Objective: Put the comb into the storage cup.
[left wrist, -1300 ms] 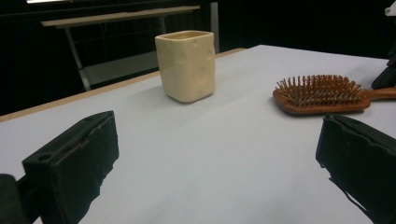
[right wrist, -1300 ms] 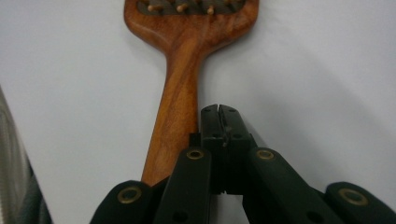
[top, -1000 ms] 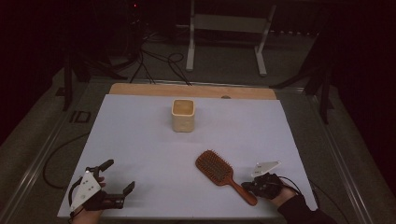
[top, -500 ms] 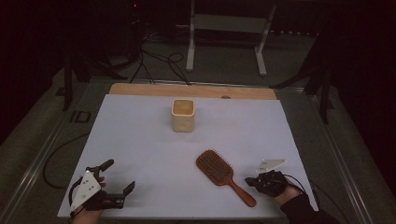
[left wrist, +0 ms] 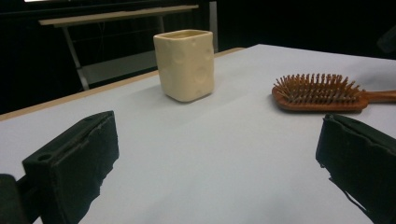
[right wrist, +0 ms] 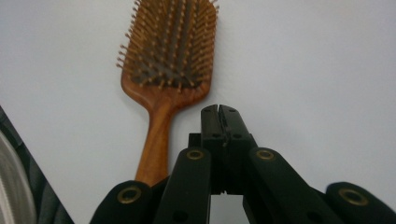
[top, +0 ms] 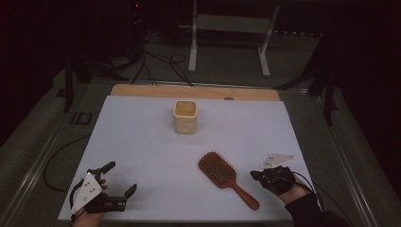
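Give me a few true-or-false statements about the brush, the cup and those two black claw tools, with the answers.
1. The hairbrush lies bristles up on the table. True.
2. The right gripper is clamped on the brush handle. False: its jaws are shut on nothing, beside the handle.
3. The left gripper has its jaws spread wide. True.
4. The cream cup lies on its side. False: it stands upright.
5. The brush leans against the cup. False: the brush lies flat, well apart from it, nearer the person.
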